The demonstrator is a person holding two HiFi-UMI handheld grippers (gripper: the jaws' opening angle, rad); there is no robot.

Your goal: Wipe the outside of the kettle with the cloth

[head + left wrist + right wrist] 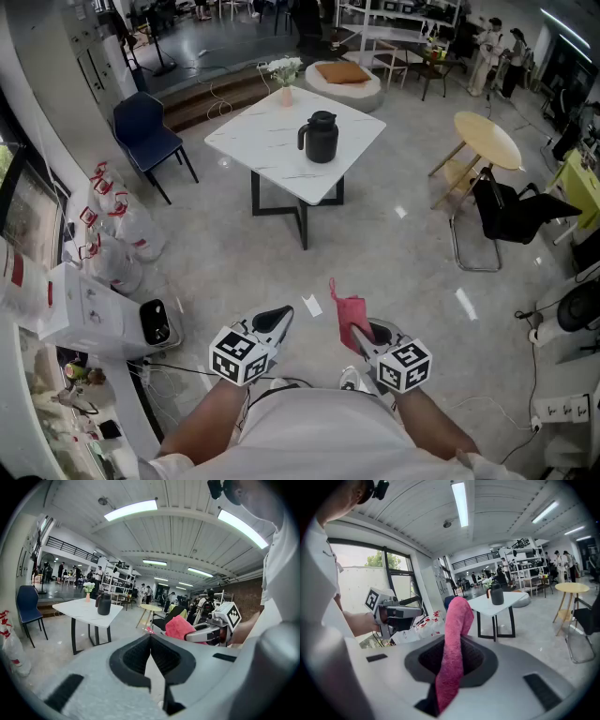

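Worktop and kettle sit well off; your right tool pinches the cloth, left tool is shut empty, so no wiping done.

Left gripper jaws together — empty, right gripper clamped on pink cloth, both tipped down

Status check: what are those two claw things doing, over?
Left gripper shut, empty. Right gripper shut on pink cloth. Kettle untouched on white table ahead. No obstacle seen.
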